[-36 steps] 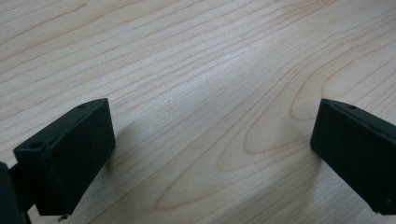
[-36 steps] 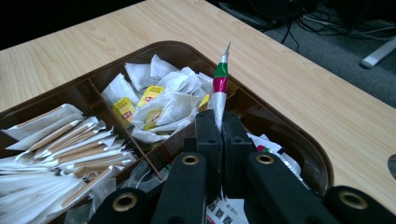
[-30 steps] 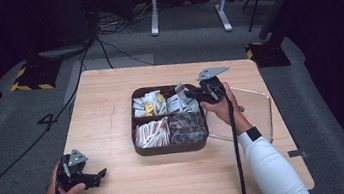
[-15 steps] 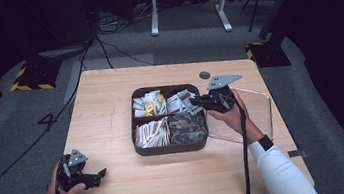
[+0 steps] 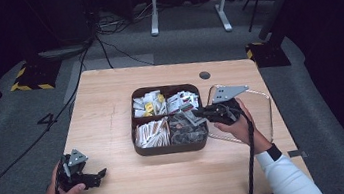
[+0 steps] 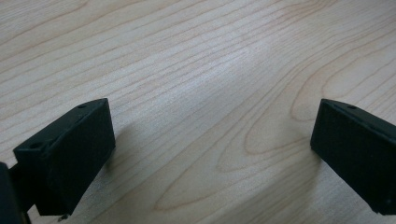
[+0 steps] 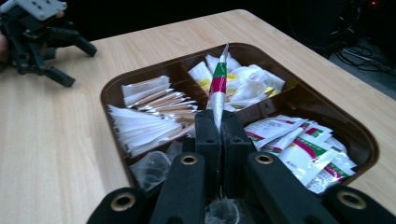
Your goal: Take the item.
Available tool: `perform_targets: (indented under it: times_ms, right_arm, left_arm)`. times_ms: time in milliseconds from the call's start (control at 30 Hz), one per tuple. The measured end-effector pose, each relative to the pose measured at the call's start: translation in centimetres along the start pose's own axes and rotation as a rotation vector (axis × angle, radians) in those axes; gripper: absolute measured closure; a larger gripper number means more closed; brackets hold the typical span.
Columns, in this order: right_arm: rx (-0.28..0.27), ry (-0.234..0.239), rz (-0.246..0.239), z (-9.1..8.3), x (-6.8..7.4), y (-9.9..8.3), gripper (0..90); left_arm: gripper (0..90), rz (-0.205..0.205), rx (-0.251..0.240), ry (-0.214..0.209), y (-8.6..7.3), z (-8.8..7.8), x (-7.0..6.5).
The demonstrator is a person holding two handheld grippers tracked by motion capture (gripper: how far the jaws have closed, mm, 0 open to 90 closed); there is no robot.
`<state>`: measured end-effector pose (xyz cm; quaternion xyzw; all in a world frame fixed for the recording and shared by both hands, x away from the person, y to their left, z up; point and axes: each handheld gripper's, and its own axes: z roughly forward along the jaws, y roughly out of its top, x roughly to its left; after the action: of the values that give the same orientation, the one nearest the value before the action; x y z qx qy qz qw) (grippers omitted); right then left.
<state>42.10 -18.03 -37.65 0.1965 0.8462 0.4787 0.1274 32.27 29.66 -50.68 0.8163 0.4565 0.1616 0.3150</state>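
A brown four-compartment tray point(image 5: 171, 149) sits mid-table, filled with sachets. My right gripper point(image 5: 199, 113) hovers over the tray's right side, shut on a white, red and green sachet point(image 7: 218, 81) that stands edge-on between its jaws point(image 7: 218, 122). Similar sachets point(image 7: 299, 144) lie in the compartment below it. Paper sticks point(image 7: 144, 116) and white-yellow packets point(image 7: 243, 81) fill other compartments. My left gripper point(image 5: 96, 177) rests at the table's front left, well away from the tray. It is open point(image 6: 210, 140) over bare wood with nothing between its jaws.
A clear lid-like frame point(image 5: 267, 109) lies on the table right of the tray, under the right hand. A dark grommet hole point(image 5: 204, 75) is near the far edge. A white stand point(image 5: 188, 4) and cables lie on the floor beyond the table.
My right gripper has drawn back from the tray's far right compartment toward the near right with the sachet in its jaws. The left gripper has stayed put.
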Motion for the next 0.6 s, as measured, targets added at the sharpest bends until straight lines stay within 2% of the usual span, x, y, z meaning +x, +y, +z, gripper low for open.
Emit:
perform_targets:
  times_ms: [233, 467, 600]
  right_arm:
    - [0.013, 0.038, -0.029, -0.1, 1.5, -0.4, 88.5]
    - [0.035, 0.055, -0.056, 0.2, 2.6, -0.8, 88.5]
    - [0.041, 0.085, -0.062, 0.3, 3.4, -0.9, 88.5]
  left_arm:
    - [0.1, 0.0, 0.0, 0.0, 0.0, 0.0, 0.0]
    - [0.1, 0.0, -0.001, 0.0, 0.0, 0.0, 0.0]
    - [0.1, 0.001, -0.001, 0.0, 0.0, 0.0, 0.0]
